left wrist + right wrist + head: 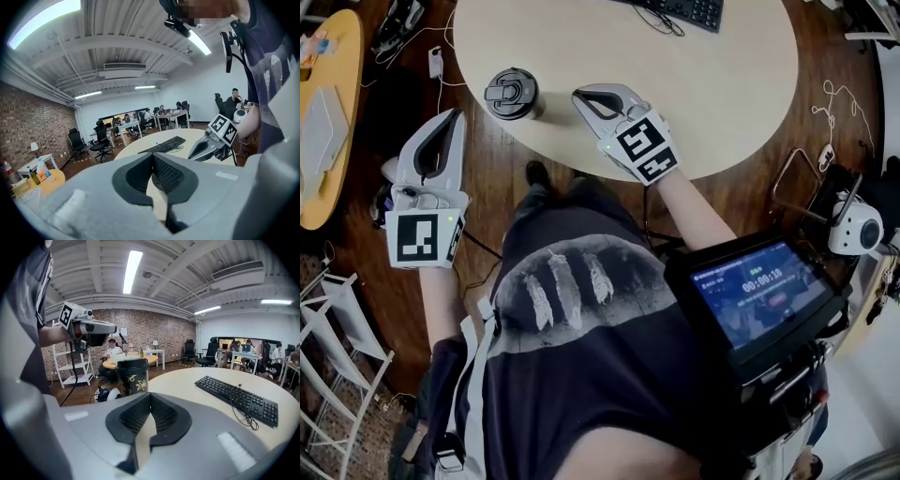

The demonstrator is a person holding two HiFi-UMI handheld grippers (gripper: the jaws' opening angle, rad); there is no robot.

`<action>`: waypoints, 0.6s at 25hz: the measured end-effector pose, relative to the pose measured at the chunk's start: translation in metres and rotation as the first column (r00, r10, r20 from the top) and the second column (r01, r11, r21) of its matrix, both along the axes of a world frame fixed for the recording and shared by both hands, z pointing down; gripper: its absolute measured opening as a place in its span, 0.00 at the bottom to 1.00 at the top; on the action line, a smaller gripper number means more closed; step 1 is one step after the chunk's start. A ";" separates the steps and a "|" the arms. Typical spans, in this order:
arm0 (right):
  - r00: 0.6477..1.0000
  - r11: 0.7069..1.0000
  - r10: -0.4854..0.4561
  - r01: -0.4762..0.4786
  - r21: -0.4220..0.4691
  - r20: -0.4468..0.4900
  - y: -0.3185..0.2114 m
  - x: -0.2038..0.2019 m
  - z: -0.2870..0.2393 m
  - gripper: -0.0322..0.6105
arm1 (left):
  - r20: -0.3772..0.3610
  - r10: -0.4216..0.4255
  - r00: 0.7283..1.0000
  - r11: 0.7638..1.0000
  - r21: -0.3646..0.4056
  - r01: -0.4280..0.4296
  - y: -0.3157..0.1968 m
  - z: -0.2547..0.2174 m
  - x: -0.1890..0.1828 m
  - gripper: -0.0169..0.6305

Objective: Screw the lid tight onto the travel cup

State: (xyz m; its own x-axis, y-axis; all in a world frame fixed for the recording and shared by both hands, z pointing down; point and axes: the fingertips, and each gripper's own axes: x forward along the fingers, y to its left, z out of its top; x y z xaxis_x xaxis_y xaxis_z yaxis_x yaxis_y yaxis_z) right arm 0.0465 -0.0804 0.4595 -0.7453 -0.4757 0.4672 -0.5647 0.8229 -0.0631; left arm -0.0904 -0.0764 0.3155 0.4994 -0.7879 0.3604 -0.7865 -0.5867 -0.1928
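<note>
Head view, looking steeply down: a black travel cup (511, 97) stands upright near the lower left edge of a round, pale tabletop (703, 103), with its lid (508, 88) sitting on top. The cup lies between the two tongs. The right tongs (579, 95), over the tabletop, point at it from the frame's right. The left tongs (457, 114) sit lower left of it, just off the tabletop's edge. Both tips look about equally near and neither touches the cup. Both tongs are closed with nothing held. In the right gripper view the cup rises ahead, slightly left of centre; the left gripper view misses it. A keyboard (680, 9) lies at the tabletop's far side. Beyond are a dark wooden floor (825, 47), a brick wall (154, 333) and people at distant office desks.
</note>
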 end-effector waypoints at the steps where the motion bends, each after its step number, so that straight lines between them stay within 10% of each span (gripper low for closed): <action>1: 1.000 1.000 0.003 -0.003 0.008 0.004 -0.001 0.001 -0.005 0.06 | 0.007 0.003 1.000 1.000 0.005 -0.003 0.000 -0.001 -0.001 0.03; 15: 0.998 0.993 0.070 -0.069 0.101 -0.004 0.006 -0.016 -0.059 0.06 | 0.019 0.141 0.990 0.988 0.054 -0.142 0.027 -0.012 -0.021 0.03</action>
